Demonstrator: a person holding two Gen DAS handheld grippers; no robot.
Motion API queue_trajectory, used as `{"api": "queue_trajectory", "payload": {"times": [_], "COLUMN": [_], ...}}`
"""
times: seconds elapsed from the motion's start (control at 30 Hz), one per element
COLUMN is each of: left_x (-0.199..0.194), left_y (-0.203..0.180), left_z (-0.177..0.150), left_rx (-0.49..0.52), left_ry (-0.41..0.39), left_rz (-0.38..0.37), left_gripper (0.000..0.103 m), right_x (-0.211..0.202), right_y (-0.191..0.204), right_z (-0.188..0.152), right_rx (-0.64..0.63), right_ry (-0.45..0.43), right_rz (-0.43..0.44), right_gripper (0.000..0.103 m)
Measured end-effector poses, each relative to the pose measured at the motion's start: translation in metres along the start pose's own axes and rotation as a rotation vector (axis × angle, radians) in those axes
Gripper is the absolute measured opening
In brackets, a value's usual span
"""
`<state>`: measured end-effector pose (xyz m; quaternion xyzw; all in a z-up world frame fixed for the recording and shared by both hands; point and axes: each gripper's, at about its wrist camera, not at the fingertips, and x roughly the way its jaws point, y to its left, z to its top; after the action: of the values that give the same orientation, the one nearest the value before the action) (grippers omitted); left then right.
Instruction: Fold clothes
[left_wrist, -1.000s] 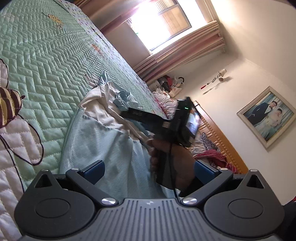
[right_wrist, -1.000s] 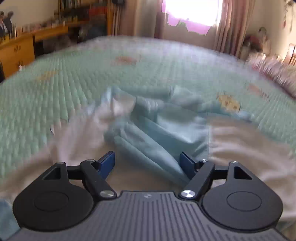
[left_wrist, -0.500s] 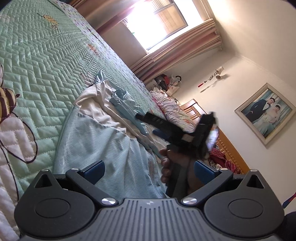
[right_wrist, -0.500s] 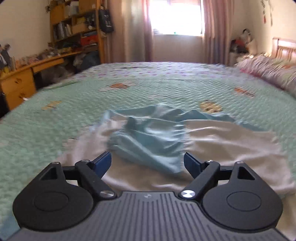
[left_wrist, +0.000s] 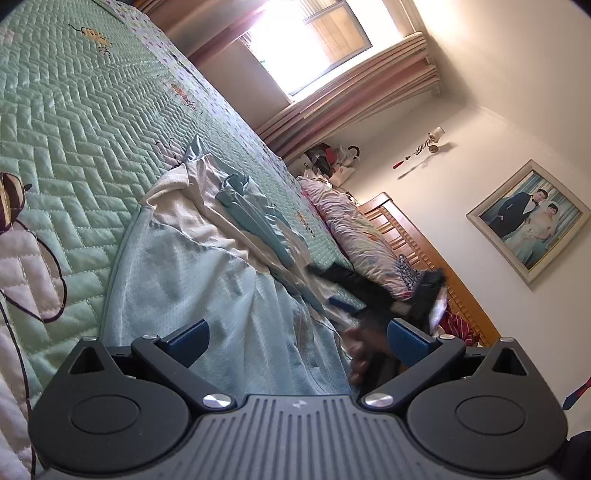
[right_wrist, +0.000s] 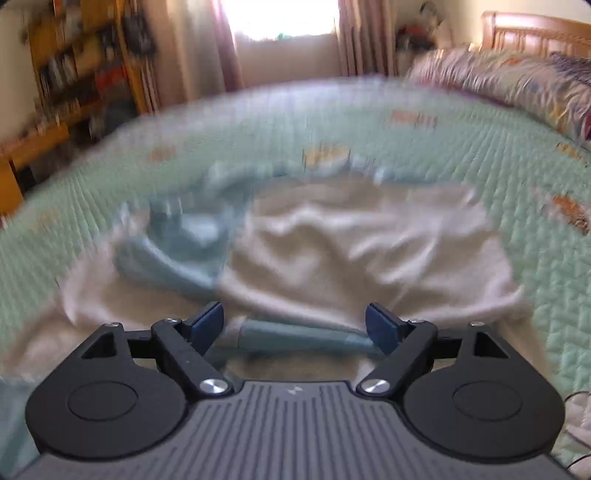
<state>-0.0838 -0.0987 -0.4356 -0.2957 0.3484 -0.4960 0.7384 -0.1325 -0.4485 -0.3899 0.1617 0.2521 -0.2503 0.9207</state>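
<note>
left hand-held gripper (left_wrist: 297, 338): jaws spread wide, nothing between the pads, released, hovering over the near edge of the garment (left_wrist: 207, 266). right hand-held gripper (right_wrist: 293, 323): jaws also wide apart, pads not pressing on anything, released; a rolled blue band of cloth (right_wrist: 303, 338) lies across the gap just under the fingertips, can't tell if it touches them. the garment is a light blue and white piece of clothing, crumpled and spread on the bed (left_wrist: 74, 122), on the green quilted bedspread. in the right wrist view the white part (right_wrist: 369, 251) lies mostly flat to the right, with a bunched blue fold (right_wrist: 177, 240) on the left; that view is motion-blurred, detail is poor. in the left wrist view the right hand-held gripper shows as a dark blurred shape (left_wrist: 373, 291) with the person's hand (left_wrist: 360, 350) on its grip, just past the left gripper's right finger, over the far side of the garment. pillows (left_wrist: 354, 236) lie against the wooden headboard (left_wrist: 417, 240), window (left_wrist: 306, 40) with curtains beyond the bed, framed photo (left_wrist: 528, 218) on the wall.
</note>
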Motion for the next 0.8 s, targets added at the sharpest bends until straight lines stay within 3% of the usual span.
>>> {"api": "queue_trajectory", "payload": {"times": [0.07,0.23,0.33,0.4,0.5,0.57,0.67,0.77,0.8], "left_x": [0.002,0.007,0.011,0.012,0.012,0.012,0.011,0.010,0.010], "left_y": [-0.001,0.000,0.002,0.003,0.004,0.004,0.002,0.002,0.001], "left_z": [-0.001,0.000,0.000,0.000,0.002,0.002,0.000,0.000,0.000], "left_rx": [0.004,0.006,0.004,0.001,-0.013,-0.019,-0.011,-0.012,-0.012], "left_ry": [0.005,0.014,0.024,0.027,0.026,0.028,0.032,0.033,0.034], "left_rz": [-0.004,-0.004,-0.002,-0.004,-0.018,-0.032,-0.027,-0.024,-0.025], "left_gripper": [0.102,0.102,0.102,0.102,0.102,0.102,0.102,0.102,0.102], "right_x": [0.001,0.061,0.123,0.141,0.123,0.113,0.128,0.157,0.155], "right_y": [-0.004,-0.022,-0.037,-0.044,-0.041,-0.030,0.007,0.043,0.050], "right_z": [0.015,0.063,0.074,0.076,0.082,0.081,0.078,0.071,0.073], "right_rx": [-0.003,0.022,0.038,0.044,0.108,0.137,0.029,-0.131,-0.115], "right_ry": [-0.044,-0.024,0.137,0.176,0.091,0.054,0.116,0.192,0.168], "right_rz": [-0.015,-0.095,-0.143,-0.188,-0.135,-0.102,-0.063,-0.137,-0.164], "right_gripper": [0.086,0.086,0.086,0.086,0.086,0.086,0.086,0.086,0.086]}}
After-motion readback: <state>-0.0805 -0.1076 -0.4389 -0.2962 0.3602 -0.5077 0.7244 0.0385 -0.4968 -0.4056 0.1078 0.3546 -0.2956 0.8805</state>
